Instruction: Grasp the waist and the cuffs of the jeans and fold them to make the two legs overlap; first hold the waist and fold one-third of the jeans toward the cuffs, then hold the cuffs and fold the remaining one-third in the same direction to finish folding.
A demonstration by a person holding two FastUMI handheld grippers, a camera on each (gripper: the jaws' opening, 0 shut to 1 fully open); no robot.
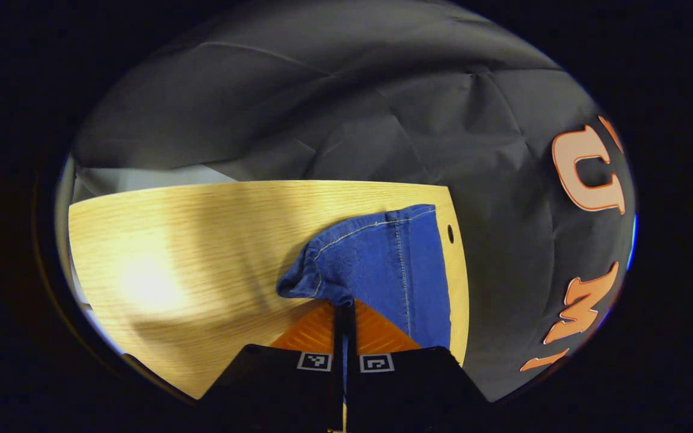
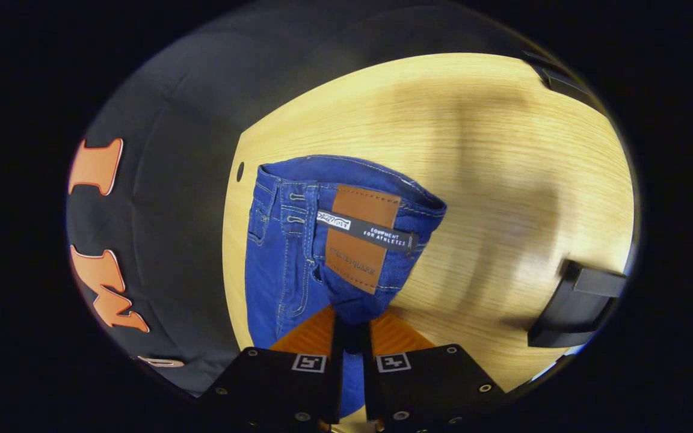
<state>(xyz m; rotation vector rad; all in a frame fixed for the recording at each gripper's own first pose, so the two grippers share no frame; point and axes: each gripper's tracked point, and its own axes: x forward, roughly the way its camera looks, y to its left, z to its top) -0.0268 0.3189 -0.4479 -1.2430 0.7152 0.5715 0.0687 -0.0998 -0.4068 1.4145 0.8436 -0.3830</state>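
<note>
Blue denim hangs from both tools above a pale wooden worktop (image 1: pixel 202 240). In the left gripper view, the left hand-held gripper (image 1: pixel 344 313) has its fingers drawn almost together on a bunched cuff (image 1: pixel 370 264) of the jeans, pinching the hem so the fabric lifts off the wood and drapes toward the worktop's right edge. In the right gripper view, the right hand-held gripper (image 2: pixel 352 334) is likewise nearly closed, nipping the waist (image 2: pixel 346 240) of the jeans just below a brown leather patch (image 2: pixel 361 237); the waistband curls up and over, with belt loops and a pocket seam showing on the left. A dark block (image 2: pixel 575 304) sits near the worktop's right side, well apart from the denim.
</note>
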